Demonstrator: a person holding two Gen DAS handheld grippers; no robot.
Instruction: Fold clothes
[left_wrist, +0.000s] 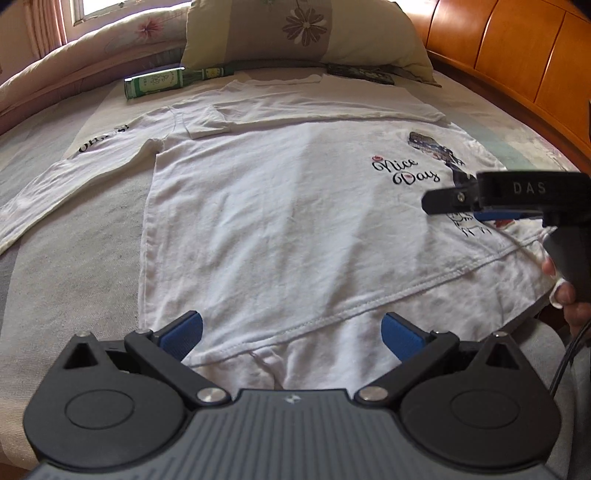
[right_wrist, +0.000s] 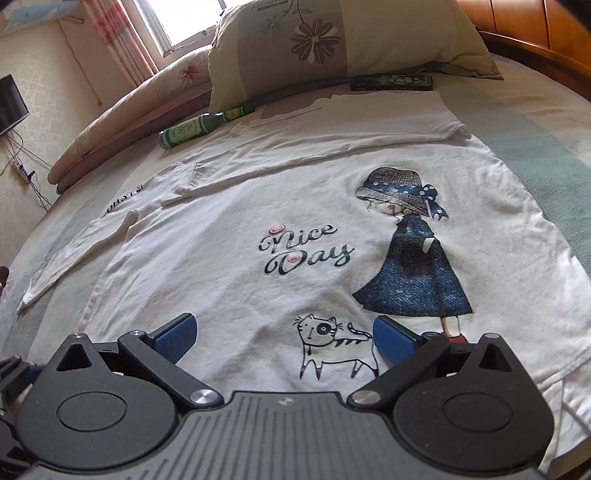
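Note:
A white long-sleeved shirt (left_wrist: 280, 206) printed with "Nice Day", a girl in a blue dress and a cat lies flat on the bed (left_wrist: 74, 236); it also fills the right wrist view as the shirt (right_wrist: 229, 206). One sleeve (left_wrist: 317, 110) is folded across the chest; the other sleeve (left_wrist: 66, 177) stretches out to the left. My left gripper (left_wrist: 291, 334) stands open over the hem, with nothing between its blue pads. My right gripper (right_wrist: 282, 336) is open above the cat print. In the left wrist view the right gripper (left_wrist: 428, 203) hovers over the shirt's right side, held by a hand (left_wrist: 565, 295).
A green glass bottle (left_wrist: 162, 81) lies on the bed past the shirt's collar. A flowered pillow (left_wrist: 306, 33) and a dark flat case (left_wrist: 362, 74) sit at the head. A wooden headboard (left_wrist: 517, 55) curves along the right. A rolled quilt (right_wrist: 140, 118) lies below the window.

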